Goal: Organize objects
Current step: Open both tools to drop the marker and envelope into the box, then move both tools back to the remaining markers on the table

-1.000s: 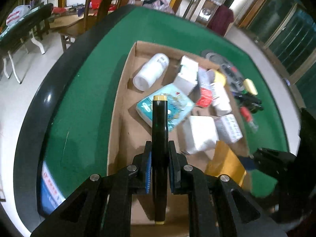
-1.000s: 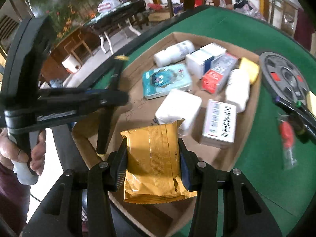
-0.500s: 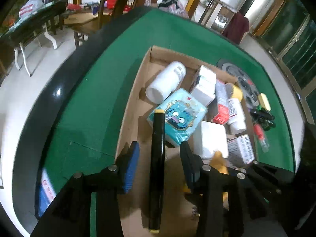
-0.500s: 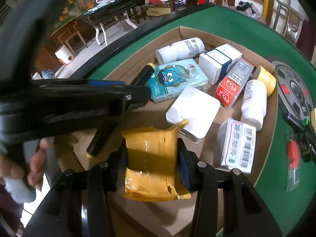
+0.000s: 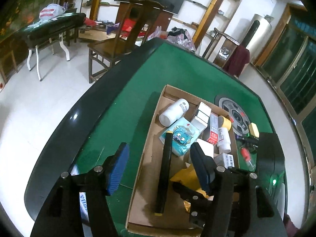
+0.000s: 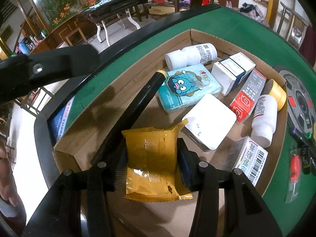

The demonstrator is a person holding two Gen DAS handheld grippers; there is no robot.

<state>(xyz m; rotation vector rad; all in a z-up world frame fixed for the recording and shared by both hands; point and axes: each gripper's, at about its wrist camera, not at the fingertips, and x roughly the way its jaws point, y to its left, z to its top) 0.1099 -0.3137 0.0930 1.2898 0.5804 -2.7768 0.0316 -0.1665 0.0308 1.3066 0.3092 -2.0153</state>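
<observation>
While sitting on the green counter, holding in the cardboard box a black marker, blue tissue pack, white bottles and cartons. Partly hiding the yellow packet behind the left tongs in the left view. Opening wide, left tongs straddling the marker lying loose on the box floor. Opening slightly, right tongs still pinching the packet above the box's near end.
</observation>
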